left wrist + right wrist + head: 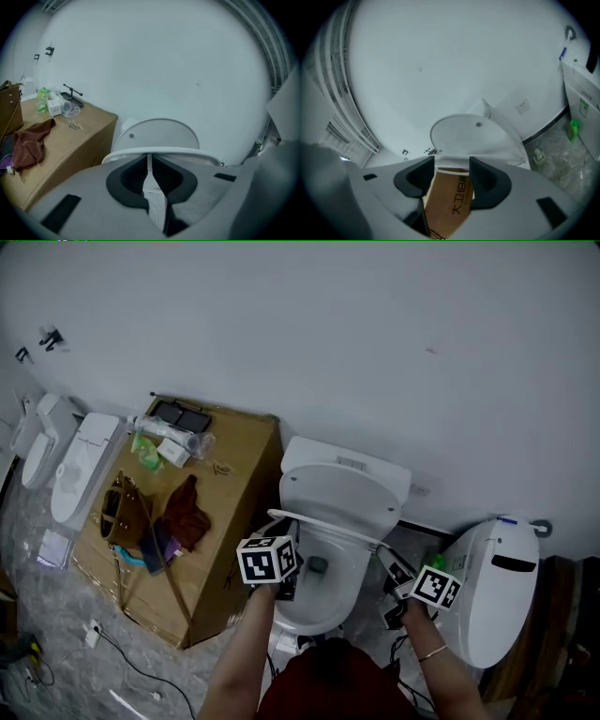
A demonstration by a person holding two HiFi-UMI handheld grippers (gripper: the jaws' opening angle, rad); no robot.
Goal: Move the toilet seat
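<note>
Jaws of my left gripper (149,164) pinch almost shut on the nine-o'clock rim of the toilet seat (328,528) to hold it partway up below the raised lid (342,491) at twelve, while my right gripper (451,165) gapes empty at three.

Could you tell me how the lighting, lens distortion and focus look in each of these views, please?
Head view: dim, flat light, no glare or hard shadows. Left gripper view: strong fisheye with black corners; the toilet seat rim is fairly sharp, the near foreground soft. Right gripper view: same fisheye, scene tilted, print on the cardboard box legible.
</note>
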